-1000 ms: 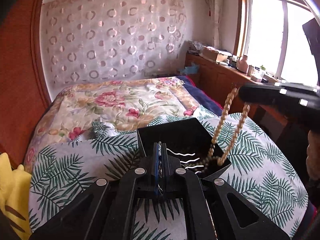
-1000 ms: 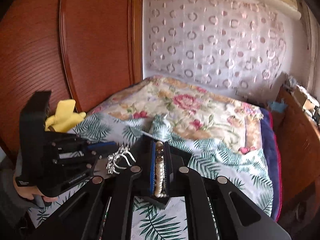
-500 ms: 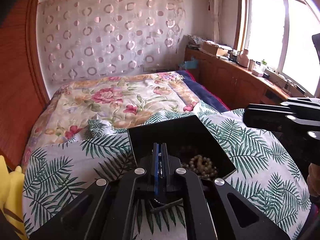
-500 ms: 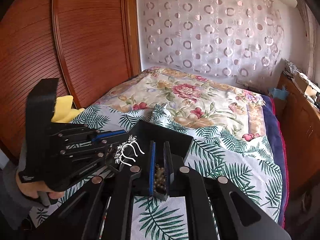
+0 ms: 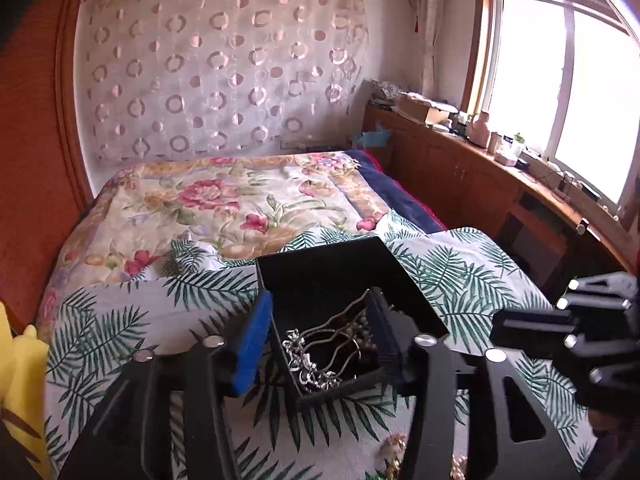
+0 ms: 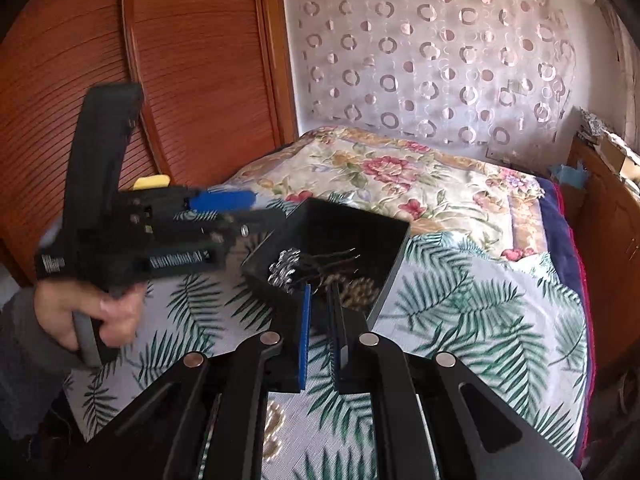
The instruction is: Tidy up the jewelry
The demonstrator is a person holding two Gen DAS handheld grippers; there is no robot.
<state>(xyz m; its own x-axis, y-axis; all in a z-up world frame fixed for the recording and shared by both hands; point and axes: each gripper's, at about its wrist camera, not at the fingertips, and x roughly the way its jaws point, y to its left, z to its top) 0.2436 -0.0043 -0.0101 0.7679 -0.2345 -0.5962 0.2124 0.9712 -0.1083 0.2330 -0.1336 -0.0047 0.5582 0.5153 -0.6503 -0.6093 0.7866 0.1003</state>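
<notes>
A black open box (image 5: 340,268) (image 6: 384,236) sits on the palm-leaf cloth on the bed. Inside lie a silver hair comb (image 5: 316,356) (image 6: 288,266) with wavy prongs and a beige bead necklace (image 5: 362,330) (image 6: 358,290). My left gripper (image 5: 320,332) is open, its jaws spread either side of the box's near corner, empty. It shows from the side in the right wrist view (image 6: 240,216). My right gripper (image 6: 320,320) is slightly open and empty, just in front of the box. Its black body appears at the right of the left wrist view (image 5: 568,328).
More gold-coloured jewelry (image 5: 394,446) (image 6: 276,420) lies on the palm-leaf cloth (image 5: 460,280) close under the grippers. A yellow soft toy (image 5: 20,380) is at the left. A wooden headboard (image 6: 180,80) stands left, a low wooden cabinet (image 5: 480,176) under the window right.
The right gripper dropped the bead necklace into the box and pulled back. The left gripper opened and let the silver comb fall into the box.
</notes>
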